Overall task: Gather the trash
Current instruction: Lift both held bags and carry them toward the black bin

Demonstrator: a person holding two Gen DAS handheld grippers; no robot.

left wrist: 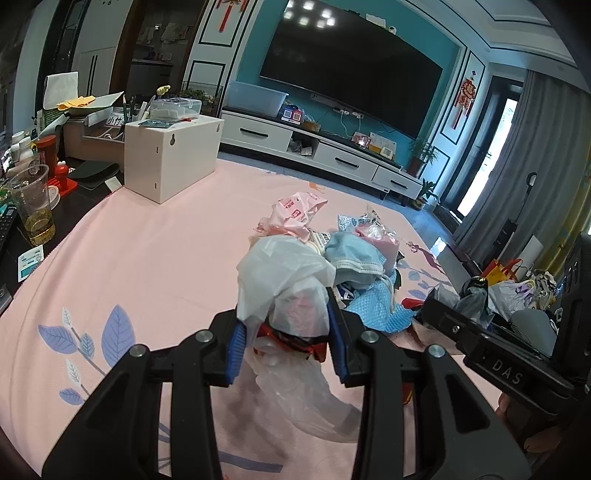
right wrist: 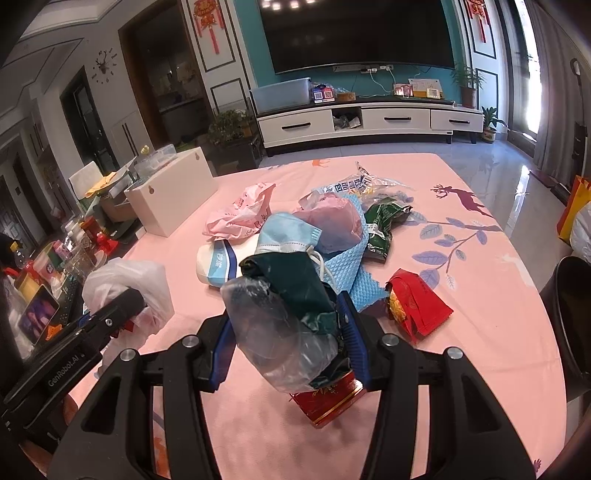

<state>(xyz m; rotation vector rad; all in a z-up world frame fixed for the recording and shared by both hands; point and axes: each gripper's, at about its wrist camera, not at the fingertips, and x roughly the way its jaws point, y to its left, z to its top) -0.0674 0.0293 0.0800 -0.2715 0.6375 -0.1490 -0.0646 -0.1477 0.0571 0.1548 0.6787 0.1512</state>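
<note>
Left wrist view: a crumpled white plastic bag [left wrist: 284, 291] with a red wrapper inside is pinched between the blue pads of the left hand-held gripper [left wrist: 286, 343] at lower centre of the frame, the fingers closed in on it from both sides. Just beyond it, toward centre right, the trash pile is seen on the pink cloth of the desk [left wrist: 147, 258]: a blue face mask [left wrist: 354, 260], a pink printed bag [left wrist: 295, 214] and a blue mesh cloth [left wrist: 380, 310]. At the right edge the black body of the right hand-held gripper [left wrist: 491, 350] is visible. A white box [left wrist: 170, 155] stands at upper left, and a clear cup [left wrist: 33, 206] holding yellow liquid is seen at far left.

In the right wrist view, a wad of clear plastic film [right wrist: 280, 339] and dark green wrapper [right wrist: 295, 284] is clamped by the right hand-held gripper [right wrist: 290, 343] at lower centre, its fingers partly closed around the bundle, with a red pack [right wrist: 328, 402] directly below. A red foil wrapper [right wrist: 413, 306] lies just right of the gripper. Above centre the pile is shown again, with the face mask [right wrist: 284, 232], mesh cloth [right wrist: 351, 266], a green packet [right wrist: 384, 229] and a white tube [right wrist: 221, 266] touching one another. At lower left the left hand-held gripper [right wrist: 122, 314] is seen holding the white bag [right wrist: 133, 284]. A television [right wrist: 354, 33] fills the upper centre.
</note>
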